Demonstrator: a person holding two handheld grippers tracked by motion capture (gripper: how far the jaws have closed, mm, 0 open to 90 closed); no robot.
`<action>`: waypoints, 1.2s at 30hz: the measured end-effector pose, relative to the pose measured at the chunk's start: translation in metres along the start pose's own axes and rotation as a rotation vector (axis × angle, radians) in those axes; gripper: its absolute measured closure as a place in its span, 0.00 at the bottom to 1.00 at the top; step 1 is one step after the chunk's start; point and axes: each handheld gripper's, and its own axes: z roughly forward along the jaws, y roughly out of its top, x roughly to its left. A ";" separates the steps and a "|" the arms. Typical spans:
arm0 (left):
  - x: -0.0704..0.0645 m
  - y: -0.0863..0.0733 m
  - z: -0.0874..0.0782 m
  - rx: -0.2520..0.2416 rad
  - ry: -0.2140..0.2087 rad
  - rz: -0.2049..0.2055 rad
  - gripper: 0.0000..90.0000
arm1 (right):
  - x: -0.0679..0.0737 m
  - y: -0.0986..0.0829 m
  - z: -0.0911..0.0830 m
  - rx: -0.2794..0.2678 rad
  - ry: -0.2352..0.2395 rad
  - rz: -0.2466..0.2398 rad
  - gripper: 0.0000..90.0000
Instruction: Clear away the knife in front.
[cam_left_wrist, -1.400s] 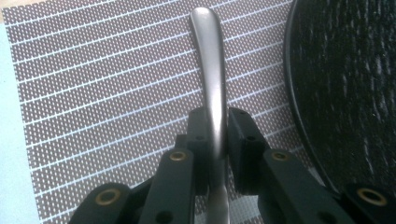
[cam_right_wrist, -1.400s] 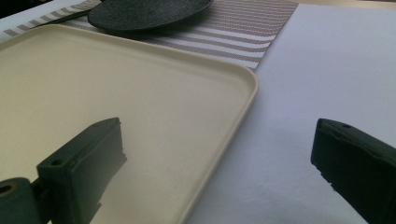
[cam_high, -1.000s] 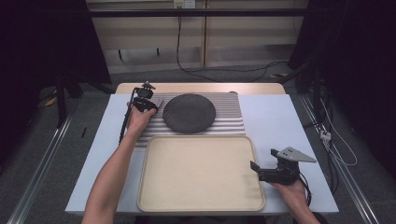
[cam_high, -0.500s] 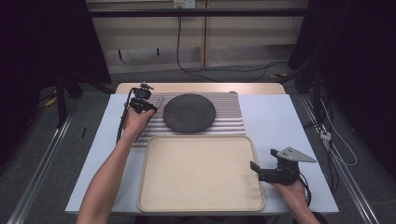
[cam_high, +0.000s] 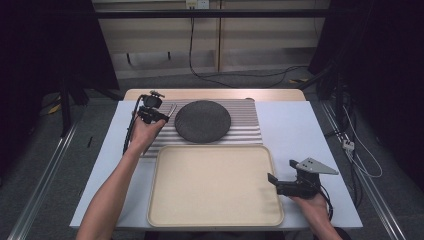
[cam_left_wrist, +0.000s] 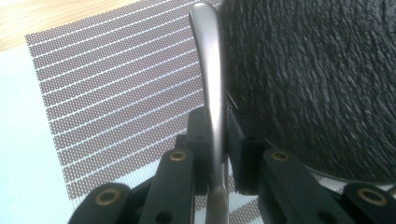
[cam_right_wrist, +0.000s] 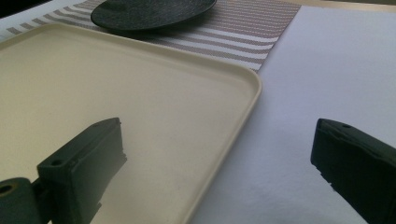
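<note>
My left gripper (cam_high: 160, 115) (cam_left_wrist: 215, 128) is shut on a silver metal utensil (cam_left_wrist: 208, 70) (cam_high: 170, 109), its handle running between the jaws and pointing away over the striped placemat (cam_high: 245, 125) (cam_left_wrist: 116, 84). Right beside it lies a dark round plate (cam_high: 202, 121) (cam_left_wrist: 317, 74); which end of the utensil is held I cannot tell. Near the table's front right, my right gripper (cam_high: 273, 181) (cam_right_wrist: 217, 140) stands open at the right edge of the beige tray (cam_high: 215, 185) (cam_right_wrist: 140, 93), with nothing between its jaws.
A white table top (cam_high: 300, 130) lies under the placemat and tray, with a wooden strip (cam_high: 210, 94) along the far edge. A black cable (cam_high: 131, 131) trails from the left gripper. Dark floor and rails surround the table.
The left hand has shifted only slightly at the placemat's left end, still holding the utensil. The right gripper has not moved.
</note>
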 end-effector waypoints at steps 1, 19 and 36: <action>0.000 -0.001 -0.001 -0.002 -0.004 0.001 0.89 | 0.000 0.000 0.000 0.000 0.000 0.000 0.03; -0.016 -0.021 -0.020 -0.039 -0.019 0.044 0.89 | 0.000 0.000 0.000 0.000 0.000 -0.006 0.03; -0.035 -0.033 -0.039 -0.042 -0.047 0.090 0.89 | 0.001 0.001 0.000 -0.002 0.003 -0.006 0.03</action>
